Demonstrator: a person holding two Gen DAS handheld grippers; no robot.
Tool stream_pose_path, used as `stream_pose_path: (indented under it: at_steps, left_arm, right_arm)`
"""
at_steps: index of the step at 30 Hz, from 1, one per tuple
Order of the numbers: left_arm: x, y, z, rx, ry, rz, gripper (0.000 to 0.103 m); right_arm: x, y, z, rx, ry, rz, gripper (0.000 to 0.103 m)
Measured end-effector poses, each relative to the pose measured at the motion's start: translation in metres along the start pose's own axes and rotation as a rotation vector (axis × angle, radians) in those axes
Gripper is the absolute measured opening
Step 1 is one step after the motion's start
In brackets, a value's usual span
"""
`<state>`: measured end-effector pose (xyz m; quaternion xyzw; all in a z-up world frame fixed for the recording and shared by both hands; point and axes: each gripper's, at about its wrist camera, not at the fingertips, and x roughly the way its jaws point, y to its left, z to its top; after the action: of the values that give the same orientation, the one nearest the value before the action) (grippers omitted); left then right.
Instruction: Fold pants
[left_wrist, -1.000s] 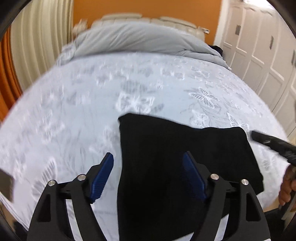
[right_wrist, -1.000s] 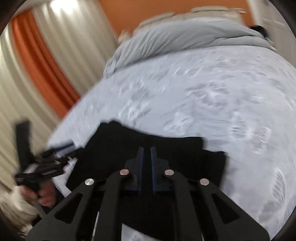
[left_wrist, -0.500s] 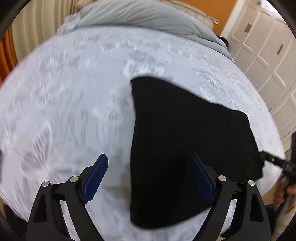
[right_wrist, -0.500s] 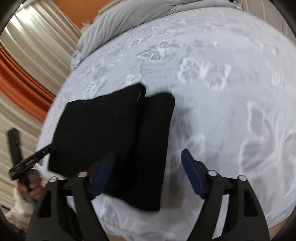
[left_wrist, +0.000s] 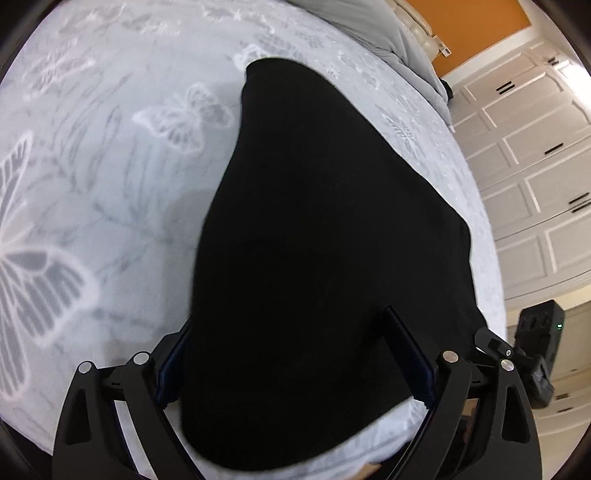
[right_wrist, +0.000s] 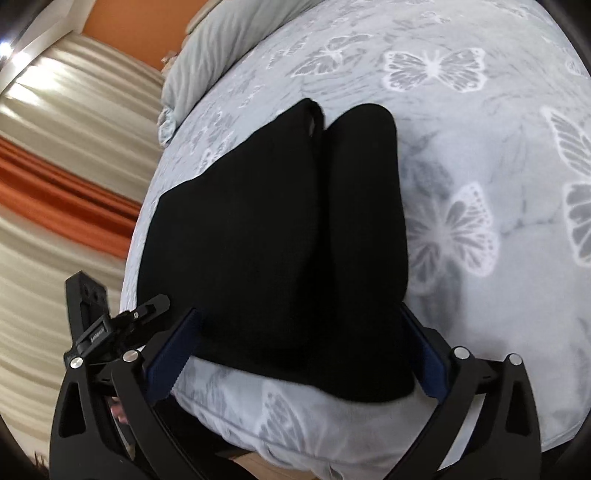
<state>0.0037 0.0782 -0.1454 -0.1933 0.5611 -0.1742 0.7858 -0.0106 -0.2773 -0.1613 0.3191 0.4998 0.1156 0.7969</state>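
black pants (left_wrist: 325, 258), grey butterfly-print bedspread (left_wrist: 110, 166)

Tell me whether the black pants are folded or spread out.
Folded: the black pants lie as a compact stacked bundle on the bedspread, one layer overlapping another.

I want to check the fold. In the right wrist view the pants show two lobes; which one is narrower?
The right-hand lobe of the pants, beside the bare butterfly bedspread, is narrower.

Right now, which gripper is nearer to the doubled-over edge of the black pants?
Right. The right gripper hangs open over the pants' near end by that doubled edge; the left gripper hangs open over the flat single-layer side.
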Motion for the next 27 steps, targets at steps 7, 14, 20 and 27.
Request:
stream_pose_path:
  at_steps: [7, 14, 20, 27]
  left_arm:
    - [0.012, -0.035, -0.002, 0.122, -0.125, 0.215, 0.096]
    - [0.015, -0.048, -0.001, 0.159, -0.176, 0.292, 0.097]
    - [0.02, -0.053, 0.004, 0.167, -0.178, 0.291, 0.098]
    - [0.021, -0.042, 0.007, 0.132, -0.162, 0.2, 0.087]
  right_arm:
    - [0.003, -0.003, 0.003, -0.009, -0.084, 0.008, 0.098]
    - [0.015, 0.001, 0.007, -0.044, -0.135, 0.022, 0.098]
    - [0.016, 0.003, -0.004, -0.14, -0.182, 0.017, 0.098]
    - [0.015, 0.001, 0.002, -0.139, -0.191, 0.007, 0.06]
